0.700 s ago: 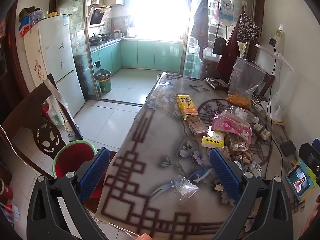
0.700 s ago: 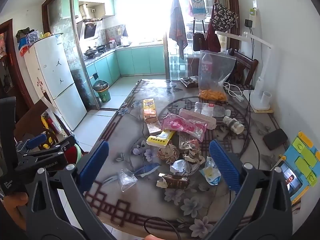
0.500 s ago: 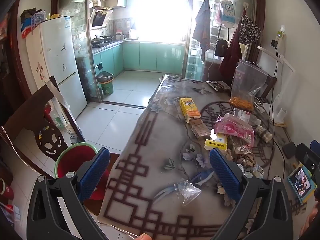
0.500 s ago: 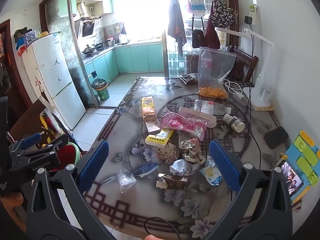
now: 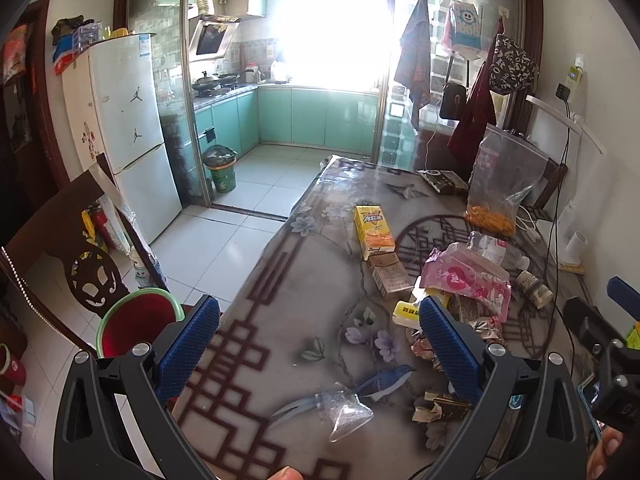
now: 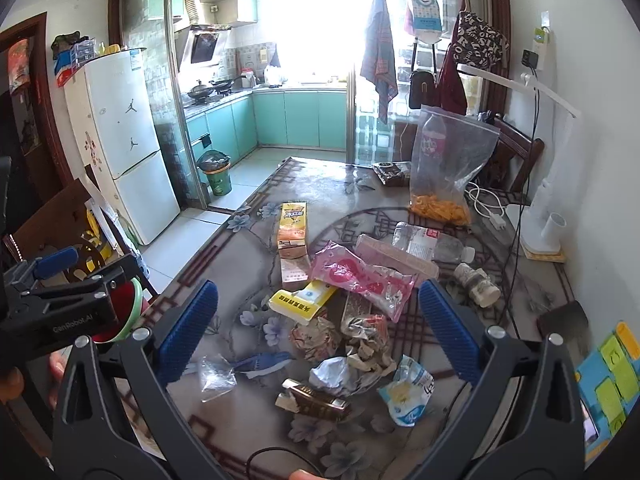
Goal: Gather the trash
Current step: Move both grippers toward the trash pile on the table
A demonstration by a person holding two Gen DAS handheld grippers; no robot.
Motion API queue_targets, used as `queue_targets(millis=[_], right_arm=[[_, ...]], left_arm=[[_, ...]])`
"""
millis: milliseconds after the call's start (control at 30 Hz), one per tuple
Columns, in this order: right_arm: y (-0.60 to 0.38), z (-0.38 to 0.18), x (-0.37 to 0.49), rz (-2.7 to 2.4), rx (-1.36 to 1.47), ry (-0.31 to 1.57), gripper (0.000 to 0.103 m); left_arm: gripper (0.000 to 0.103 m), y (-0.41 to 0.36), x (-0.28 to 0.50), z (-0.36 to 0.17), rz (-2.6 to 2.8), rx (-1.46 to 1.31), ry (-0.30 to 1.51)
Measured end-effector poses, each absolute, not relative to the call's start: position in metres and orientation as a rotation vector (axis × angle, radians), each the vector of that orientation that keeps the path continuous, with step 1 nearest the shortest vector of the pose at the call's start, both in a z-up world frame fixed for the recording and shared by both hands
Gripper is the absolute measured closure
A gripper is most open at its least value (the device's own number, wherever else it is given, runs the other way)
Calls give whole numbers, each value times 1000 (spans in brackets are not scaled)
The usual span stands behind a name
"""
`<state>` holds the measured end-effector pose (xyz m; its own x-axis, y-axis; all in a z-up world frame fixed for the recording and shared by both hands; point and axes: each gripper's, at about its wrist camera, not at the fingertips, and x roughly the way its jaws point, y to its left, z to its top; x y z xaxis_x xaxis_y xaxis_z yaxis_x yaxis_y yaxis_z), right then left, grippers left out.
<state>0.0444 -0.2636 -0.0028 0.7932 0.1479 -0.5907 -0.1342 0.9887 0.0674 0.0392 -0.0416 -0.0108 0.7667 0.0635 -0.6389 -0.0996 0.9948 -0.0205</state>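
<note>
Trash lies heaped on the patterned table: a pink wrapper, a yellow packet, crumpled paper, a brown wrapper, a white-blue pouch and a clear plastic scrap. My right gripper is open and empty above the heap. My left gripper is open and empty above the table's left part, with the clear scrap below it. A red bin with a green rim stands on the floor left of the table.
A yellow drink carton, a plastic bottle, a small jar, a zip bag with orange snacks, a white lamp and cables also sit on the table. A dark chair and a fridge stand at left.
Both grippers have drifted a little forward and right over the table. The left gripper's view has shifted toward the trash heap. Both stay open and empty.
</note>
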Motion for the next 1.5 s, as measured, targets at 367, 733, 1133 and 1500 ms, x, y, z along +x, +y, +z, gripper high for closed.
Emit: queue_targets(millis=[367,733,1133,1500], right_arm=[[-288,-21,60,185,98,681,4],[-293,-21,69,121,113,684,4],[-300,-32,82,-59,152,711,3],[-276,-21,98,-131,169,663,4]], left_arm=[[8,-73,52,9,115,15,649],[8,-76,71,13,57,-14,639],[8,-84,130,-6,-109,4,629],[8,-73,155,-8,-172,-8,637]])
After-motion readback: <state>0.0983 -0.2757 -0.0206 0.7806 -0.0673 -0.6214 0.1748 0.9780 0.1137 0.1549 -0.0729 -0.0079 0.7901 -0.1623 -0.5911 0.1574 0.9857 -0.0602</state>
